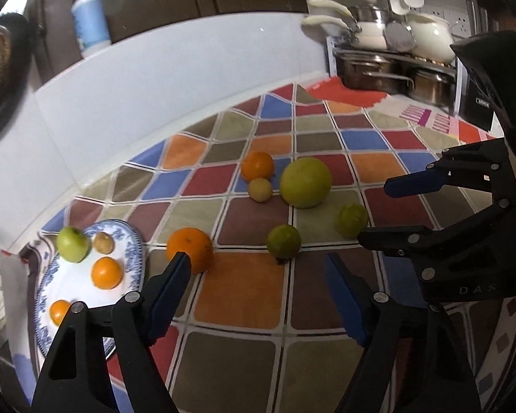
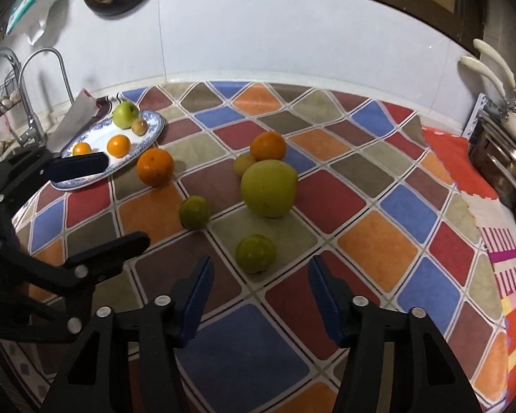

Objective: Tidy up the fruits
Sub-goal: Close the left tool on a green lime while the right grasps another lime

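Note:
A blue-patterned plate (image 1: 134,241) (image 2: 153,130) holds a green apple (image 1: 73,244) (image 2: 125,114), a small brown fruit (image 1: 103,242) and two small oranges (image 1: 106,273) (image 2: 119,145). Loose on the chequered cloth lie an orange (image 1: 191,249) (image 2: 155,167), a second orange (image 1: 257,166) (image 2: 268,145), a small yellow fruit (image 1: 260,189), a big green pomelo (image 1: 305,182) (image 2: 269,188) and two limes (image 1: 283,241) (image 2: 255,253) (image 1: 352,220) (image 2: 194,212). My left gripper (image 1: 259,261) is open and empty, its left finger by the near orange. My right gripper (image 2: 259,268) is open and empty just before a lime.
A rack of steel pots and white pans (image 1: 388,58) stands at the back right. A white backsplash (image 2: 275,41) bounds the counter. A tap (image 2: 44,69) and sink area lie left of the plate. A blue-white bottle (image 1: 90,20) sits on the ledge.

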`<move>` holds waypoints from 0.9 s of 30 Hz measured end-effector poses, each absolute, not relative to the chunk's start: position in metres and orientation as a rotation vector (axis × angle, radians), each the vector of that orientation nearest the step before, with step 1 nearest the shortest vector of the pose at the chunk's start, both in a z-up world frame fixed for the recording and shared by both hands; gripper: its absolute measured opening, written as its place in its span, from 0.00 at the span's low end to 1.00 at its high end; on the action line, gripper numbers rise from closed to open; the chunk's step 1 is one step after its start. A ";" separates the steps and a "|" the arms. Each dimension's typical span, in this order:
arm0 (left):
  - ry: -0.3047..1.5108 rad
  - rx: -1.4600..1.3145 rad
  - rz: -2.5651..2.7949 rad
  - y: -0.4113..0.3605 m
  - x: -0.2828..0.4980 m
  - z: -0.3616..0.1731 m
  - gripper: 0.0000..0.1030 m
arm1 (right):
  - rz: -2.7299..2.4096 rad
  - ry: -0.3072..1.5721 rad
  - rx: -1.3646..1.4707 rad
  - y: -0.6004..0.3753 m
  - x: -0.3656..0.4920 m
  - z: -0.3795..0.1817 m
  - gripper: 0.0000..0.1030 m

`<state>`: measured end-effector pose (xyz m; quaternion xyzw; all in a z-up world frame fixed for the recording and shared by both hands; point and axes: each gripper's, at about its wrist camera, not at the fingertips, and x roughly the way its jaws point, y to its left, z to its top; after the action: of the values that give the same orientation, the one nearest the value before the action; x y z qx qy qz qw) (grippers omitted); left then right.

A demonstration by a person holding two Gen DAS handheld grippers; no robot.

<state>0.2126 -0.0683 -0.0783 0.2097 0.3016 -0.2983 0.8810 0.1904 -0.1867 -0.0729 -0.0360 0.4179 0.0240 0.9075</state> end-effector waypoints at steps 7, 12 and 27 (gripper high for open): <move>0.682 0.468 -0.677 -0.085 0.229 -0.094 0.62 | 0.072 0.894 -0.054 -0.191 0.203 -0.085 0.46; 0.698 0.467 -0.703 -0.096 0.235 -0.095 0.53 | 0.098 0.904 -0.024 -0.194 0.207 -0.087 0.42; 0.758 0.428 -0.714 -0.106 0.241 -0.096 0.28 | 0.134 0.914 0.047 -0.205 0.212 -0.092 0.30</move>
<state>0.2408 -0.1058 -0.0957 0.2030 0.3594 -0.3385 0.8456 0.2124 -0.2047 -0.0919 0.0228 0.4407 0.0646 0.8951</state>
